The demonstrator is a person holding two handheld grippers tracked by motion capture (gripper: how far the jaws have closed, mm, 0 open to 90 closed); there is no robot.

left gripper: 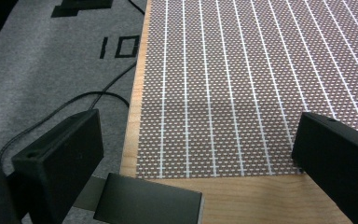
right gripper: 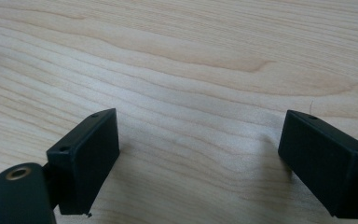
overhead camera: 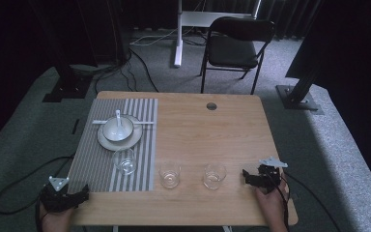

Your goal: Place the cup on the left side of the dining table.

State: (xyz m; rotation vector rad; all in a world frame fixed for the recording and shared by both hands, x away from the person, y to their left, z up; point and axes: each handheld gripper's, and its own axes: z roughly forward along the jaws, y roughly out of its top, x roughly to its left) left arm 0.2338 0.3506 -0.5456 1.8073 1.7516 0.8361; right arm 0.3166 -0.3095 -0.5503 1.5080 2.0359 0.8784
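Three glasses [overhead camera: 124,161], one bowl [overhead camera: 117,128], one plate [overhead camera: 107,140], one spoon [overhead camera: 118,117]

Ahead of my right gripper [overhead camera: 249,176] lies bare wood up to the frame's middle; only the glass [overhead camera: 214,175] just to its left blocks a sideways sweep. My left gripper [overhead camera: 79,195], jaws spread, has open striped mat [overhead camera: 92,164] before it, until the mat glass [overhead camera: 124,161] and plate [overhead camera: 107,142] at centre left.

The left gripper [overhead camera: 79,193] sits at the near left corner of the table [overhead camera: 207,130] with its jaws wide apart, and the right gripper [overhead camera: 248,176] rests near the near right corner, also wide apart, each held by a hand.
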